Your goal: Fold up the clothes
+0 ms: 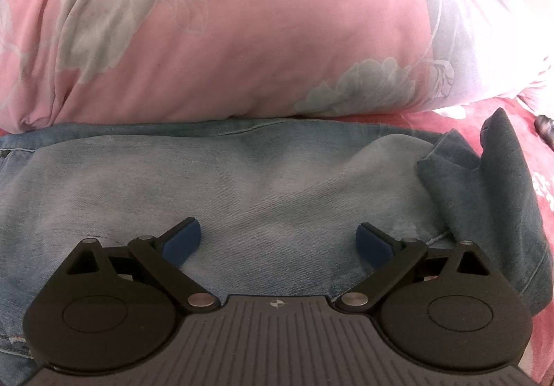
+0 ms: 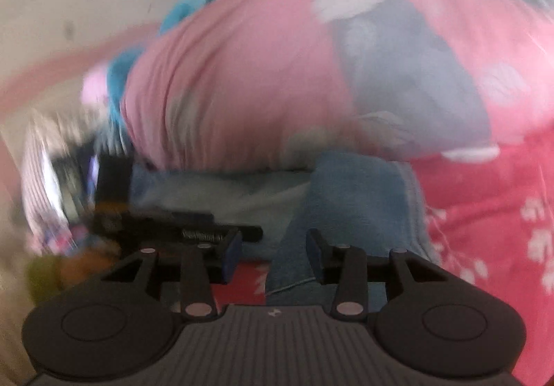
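Red floral bedding (image 1: 540,185) carries the work, the bed serving as the folding surface. Left hand-held gripper (image 1: 278,240) hovers with fingers spread wide and empty over the faded light-blue denim jeans (image 1: 242,185), probably ready to pinch an edge; the right hand-held gripper (image 2: 273,256), also parted and empty, hangs over their turned-back end. Behind, touching the jeans, bulges a pink floral quilt (image 1: 242,22).

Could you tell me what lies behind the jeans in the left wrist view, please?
A pink floral quilt is bunched up right behind the jeans, resting over their far edge. A red floral sheet shows beside them; whatever lies beneath the quilt is covered.
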Available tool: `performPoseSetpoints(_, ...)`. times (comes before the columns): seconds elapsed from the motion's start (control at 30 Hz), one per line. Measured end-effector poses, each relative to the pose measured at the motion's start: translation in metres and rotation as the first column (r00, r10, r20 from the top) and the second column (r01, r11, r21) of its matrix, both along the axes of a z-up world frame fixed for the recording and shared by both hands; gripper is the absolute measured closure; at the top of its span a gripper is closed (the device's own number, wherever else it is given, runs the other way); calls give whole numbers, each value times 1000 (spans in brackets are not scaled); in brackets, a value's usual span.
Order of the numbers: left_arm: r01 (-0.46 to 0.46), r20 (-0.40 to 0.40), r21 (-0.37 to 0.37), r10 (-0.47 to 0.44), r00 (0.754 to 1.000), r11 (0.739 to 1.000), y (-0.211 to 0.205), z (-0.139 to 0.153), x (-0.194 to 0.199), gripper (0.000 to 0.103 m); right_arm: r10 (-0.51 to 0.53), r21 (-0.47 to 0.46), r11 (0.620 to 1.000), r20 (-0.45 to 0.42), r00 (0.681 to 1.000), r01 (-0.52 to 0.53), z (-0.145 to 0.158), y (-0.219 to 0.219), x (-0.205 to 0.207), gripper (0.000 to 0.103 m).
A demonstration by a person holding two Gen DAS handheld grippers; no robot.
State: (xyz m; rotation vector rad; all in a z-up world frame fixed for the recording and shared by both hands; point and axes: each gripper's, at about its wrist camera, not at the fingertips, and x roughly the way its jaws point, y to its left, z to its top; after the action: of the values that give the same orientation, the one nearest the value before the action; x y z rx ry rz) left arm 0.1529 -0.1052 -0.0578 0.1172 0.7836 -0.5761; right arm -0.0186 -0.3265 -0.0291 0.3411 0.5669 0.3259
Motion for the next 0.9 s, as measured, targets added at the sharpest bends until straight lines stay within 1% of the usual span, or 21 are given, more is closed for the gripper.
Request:
performPoseSetpoints(0.07,0,1,3,0,1000,1000,-1,-1,0,5,-70,98,993,-14,997,71,-1,-29,-7,55)
performPoseSetpoints(0.1,1,2,4,-1,1000,1000,-1,-1,0,4,-109,142,984,-24,994,112,-3,-43,-9,47)
performPoseSetpoints(0.13,1,2,6,-1,1000,1000,-2,-1,0,4,-151,178,971,-47,987,157,-6,-56,-10,43)
performPoseSetpoints(0.17,2,2,7,-2,1000,1000,-3,-2,0,4,-197,201,957,-86,977,211,-12,-68,-8,43)
performPoseSetpoints(0.2,2,2,8,-2,1000,1000,-4,-2,0,4,-238,228,936,-147,960,267,-20,-80,-4,43)
performPoseSetpoints(0.27,2,2,7,-2,1000,1000,-4,-2,0,4,-286,294,877,-319,904,381,-44,-102,4,42)
performPoseSetpoints(0.3,2,2,7,-2,1000,1000,-4,-3,0,4,-282,350,838,-380,881,419,-56,-110,5,43)
performPoseSetpoints(0.33,3,2,8,-3,1000,1000,-4,-3,1,4,-274,407,799,-409,870,443,-65,-117,3,43)
performPoseSetpoints(0.4,3,3,12,-3,1000,1000,-4,-3,1,4,-267,478,748,-420,868,461,-71,-123,-3,44)
performPoseSetpoints(0.47,5,3,13,-5,1000,1000,-5,-2,1,4,-258,491,734,-438,861,470,-72,-124,-5,44)
performPoseSetpoints(0.6,7,3,15,-7,1000,1000,-4,-2,2,4,-226,486,745,-461,858,458,-70,-117,4,43)
performPoseSetpoints(0.7,7,2,13,-7,1000,1000,-3,-2,3,4,-199,503,739,-472,859,448,-75,-112,16,44)
performPoseSetpoints(0.77,7,2,13,-7,1000,1000,-3,-2,3,4,-206,508,732,-469,859,454,-78,-110,21,52)
performPoseSetpoints(0.8,7,2,14,-7,1000,1000,-3,-2,3,4,-218,511,726,-462,859,460,-78,-110,21,59)
performPoseSetpoints(0.83,8,2,16,-8,1000,1000,-3,-2,3,3,-237,513,723,-447,863,464,-77,-110,20,71)
performPoseSetpoints(0.87,8,3,20,-8,1000,1000,-4,-2,3,3,-259,510,721,-430,865,469,-75,-111,17,75)
performPoseSetpoints(0.9,8,4,23,-8,1000,1000,-5,-2,3,3,-282,508,720,-408,868,473,-72,-112,14,82)
